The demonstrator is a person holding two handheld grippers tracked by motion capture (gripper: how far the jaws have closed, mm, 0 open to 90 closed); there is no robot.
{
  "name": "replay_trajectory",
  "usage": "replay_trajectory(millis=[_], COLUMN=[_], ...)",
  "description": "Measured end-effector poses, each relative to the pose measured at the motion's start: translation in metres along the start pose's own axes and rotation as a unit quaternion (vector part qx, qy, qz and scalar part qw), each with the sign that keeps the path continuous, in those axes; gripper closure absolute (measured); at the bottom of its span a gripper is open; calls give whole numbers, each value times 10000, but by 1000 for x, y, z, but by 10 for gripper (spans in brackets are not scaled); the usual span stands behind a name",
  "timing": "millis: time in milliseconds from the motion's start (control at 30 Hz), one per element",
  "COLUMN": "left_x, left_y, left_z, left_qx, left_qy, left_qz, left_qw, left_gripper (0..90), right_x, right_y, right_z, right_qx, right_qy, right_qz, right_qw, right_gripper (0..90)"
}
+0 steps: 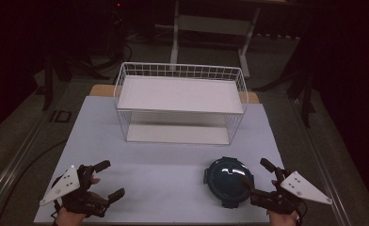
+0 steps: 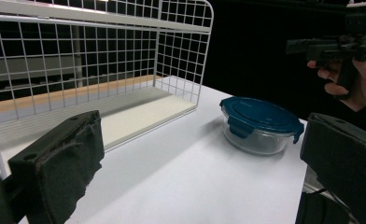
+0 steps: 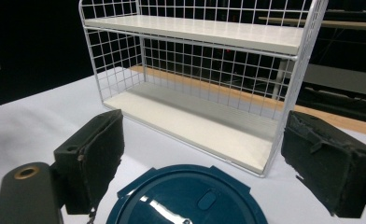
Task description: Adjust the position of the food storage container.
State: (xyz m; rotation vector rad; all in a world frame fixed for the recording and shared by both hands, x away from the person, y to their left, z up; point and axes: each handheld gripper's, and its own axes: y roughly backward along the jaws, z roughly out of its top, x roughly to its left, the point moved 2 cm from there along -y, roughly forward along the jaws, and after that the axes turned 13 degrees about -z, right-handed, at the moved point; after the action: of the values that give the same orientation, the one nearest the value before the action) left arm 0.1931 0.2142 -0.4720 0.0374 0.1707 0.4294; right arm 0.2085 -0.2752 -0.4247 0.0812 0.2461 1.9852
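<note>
The worktop is a wide white sheet, and toward its far edge stands a white wire rack with two shelves, both bare. Nearer the person, on the right side, sits a round glass container with a dark blue clip lid, upright and well clear of the rack.

The step in hand looks like taking hold of that container, probably to lift it onto a shelf. To do it well, I would bring the jaws down over opposite sides of the lid rim, between the clips, and close squarely so the glass stays level; a grip on one clip alone could let it tilt.

The right hand-held gripper hovers just beside the container, jaws spread wide with the lid between and just ahead of them, holding nothing; whether a pad touches the rim I cannot tell. The left hand-held gripper rests near the worktop's front left, well apart from the container, jaws wide and empty.
</note>
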Motion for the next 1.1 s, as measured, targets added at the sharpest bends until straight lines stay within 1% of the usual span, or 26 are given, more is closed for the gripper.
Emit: replay_trajectory(millis=[200,233,333,367,400,433,500,533,567,600,633,667,700,733,833,900,967,1000,1033,1067,1100], left_x=[0,0,0,0,0,0,0,0,0,0,0,0,0,0,0,0,0,0,0,-1,0], left_y=[0,0,0,0,0,0,-1,-1,-1,-1,-1,-1,-1,-1,-1,-1,-1,-1,-1,-2,-2], left_z=[0,0,0,0,0,0,0,0,0,0,0,0,0,0,0,0,0,0,0,-1,-1], left_qx=[-14,-8,-2,-2,-5,-5,-5,-3,-4,0,0,-4,-4,-3,0,6,25,33,33,36,40], left_qy=[15,11,7,7,14,14,15,17,20,25,25,36,36,43,43,42,29,13,13,13,14], left_qz=[0,2,-6,-6,-7,-7,-10,-12,-18,-22,-22,-29,-29,-39,-45,-50,-51,-56,-56,-58,-64], left_qw=[10000,10000,10000,10000,10000,10000,10000,10000,10000,10000,10000,10000,10000,10000,10000,10000,10000,10000,10000,10000,10000], left_gripper=[0,0,0,0,0,0,0,0,0,0,0,0,0,0,0,0,0,0,0,0,0], right_x=[-7,-12,-20,-20,-26,-26,-31,-35,-35,-40,-40,-44,-44,-47,-48,-51,-53,-56,-57,-59,-61], right_y=[-6,-8,-12,-12,-14,-14,-15,-16,-16,-18,-18,-20,-20,-23,-23,-25,-25,-24,-24,-23,-22], right_z=[7,8,8,8,7,7,6,5,5,2,2,-2,-2,-6,-11,-20,-23,-30,-34,-38,-42], right_qx=[86,144,258,258,302,302,332,423,423,502,502,620,620,806,885,1065,1094,1236,1315,1367,1405], right_qy=[28,-23,-42,-42,-76,-76,-87,-135,-135,-207,-207,-258,-258,-174,-197,-150,-160,-116,-92,-54,-47], right_qz=[123,208,188,188,190,190,147,148,148,160,160,156,156,-60,-6,-45,-44,-19,-31,-87,-95], right_qw=[9999,9997,9995,9995,9993,9993,9993,9989,9989,9984,9984,9976,9976,9966,9959,9942,9939,9923,9913,9906,9900], right_gripper=[127,127,128,128,129,129,129,128,128,126,126,123,123,127,131,164,176,248,263,316,366])
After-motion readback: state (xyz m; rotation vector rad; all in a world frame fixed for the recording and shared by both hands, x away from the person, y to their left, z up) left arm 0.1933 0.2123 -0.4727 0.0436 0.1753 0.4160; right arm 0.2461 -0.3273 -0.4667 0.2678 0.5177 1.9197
